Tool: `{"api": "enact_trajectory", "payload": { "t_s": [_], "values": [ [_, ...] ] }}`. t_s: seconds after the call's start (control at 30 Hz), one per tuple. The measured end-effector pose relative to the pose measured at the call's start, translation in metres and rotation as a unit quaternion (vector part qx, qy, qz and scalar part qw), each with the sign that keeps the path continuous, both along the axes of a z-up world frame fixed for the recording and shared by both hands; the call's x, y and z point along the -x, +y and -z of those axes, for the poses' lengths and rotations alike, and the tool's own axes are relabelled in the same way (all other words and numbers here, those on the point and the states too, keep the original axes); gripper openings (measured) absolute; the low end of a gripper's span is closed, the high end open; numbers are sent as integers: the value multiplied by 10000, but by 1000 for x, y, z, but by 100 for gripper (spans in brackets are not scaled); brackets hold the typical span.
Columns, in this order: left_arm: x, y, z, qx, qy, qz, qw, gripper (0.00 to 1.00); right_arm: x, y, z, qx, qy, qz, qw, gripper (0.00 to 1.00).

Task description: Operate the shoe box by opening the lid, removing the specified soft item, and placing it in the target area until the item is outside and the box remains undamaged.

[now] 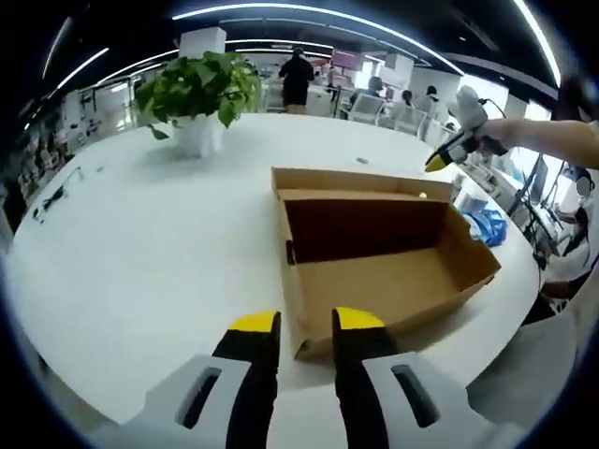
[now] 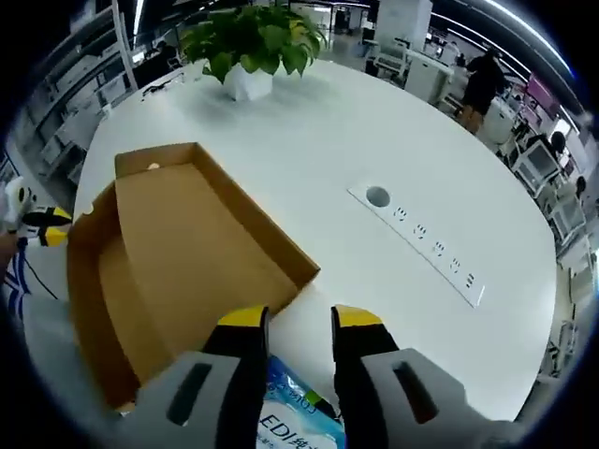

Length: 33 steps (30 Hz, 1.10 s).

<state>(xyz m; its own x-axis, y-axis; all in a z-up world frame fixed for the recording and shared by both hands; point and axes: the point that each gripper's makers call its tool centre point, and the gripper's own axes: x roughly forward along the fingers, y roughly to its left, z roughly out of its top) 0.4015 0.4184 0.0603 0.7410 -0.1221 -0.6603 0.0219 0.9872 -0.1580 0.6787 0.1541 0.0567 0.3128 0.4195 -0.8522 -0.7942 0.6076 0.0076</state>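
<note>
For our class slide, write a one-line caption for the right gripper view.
Right gripper above a blue packet, beside the open cardboard box on a white table.

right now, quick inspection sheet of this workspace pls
surface: round white table, with a recessed socket strip.
job's things: open brown cardboard shoe box, inside looks empty; blue-and-white plastic packet beside the box, between the right tool's jaws.
clutter: green potted plant in a white pot.
grippers: left tool open, near the box edge; right tool open over the packet.
cables: nothing seen.
surroundings: open office, people standing behind.
</note>
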Motion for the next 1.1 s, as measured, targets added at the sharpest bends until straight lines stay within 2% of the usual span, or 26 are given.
{"api": "enact_trajectory", "payload": {
  "t_s": [0.1, 0.33, 0.37, 0.53, 0.63, 0.83, 0.97, 1.1],
  "values": [
    [-1, 1, 3, 11, 42, -55, 10000, 15, -2, 3, 4, -160, 126, 310, 9993, 22],
    [-2, -1, 13, 183, 219, -207, 9994, 8, -3, 13, 17, -366, 385, 709, 9961, 21],
    [-3, 0, 14, 183, 239, -221, 9993, 5, -4, 14, 19, -364, 412, 776, 9955, 20],
    [-2, 1, 18, 177, 329, -289, 9989, 3, -9, 15, 29, -279, 393, 922, 9946, 19],
    [-2, 1, 18, 248, 343, -356, 9985, 3, -9, 13, 36, -271, 519, 1153, 9916, 18],
    [-2, 2, 18, 236, 304, -404, 9984, 2, -2, 19, 45, -246, 660, 1183, 9905, 10],
    [-3, 2, 18, 238, 275, -426, 9984, 2, 0, 19, 46, -142, 560, 1135, 9919, 7],
    [-3, 2, 19, 345, 275, -473, 9979, 2, -2, 16, 42, -203, 556, 1310, 9896, 5]
  ]
}}
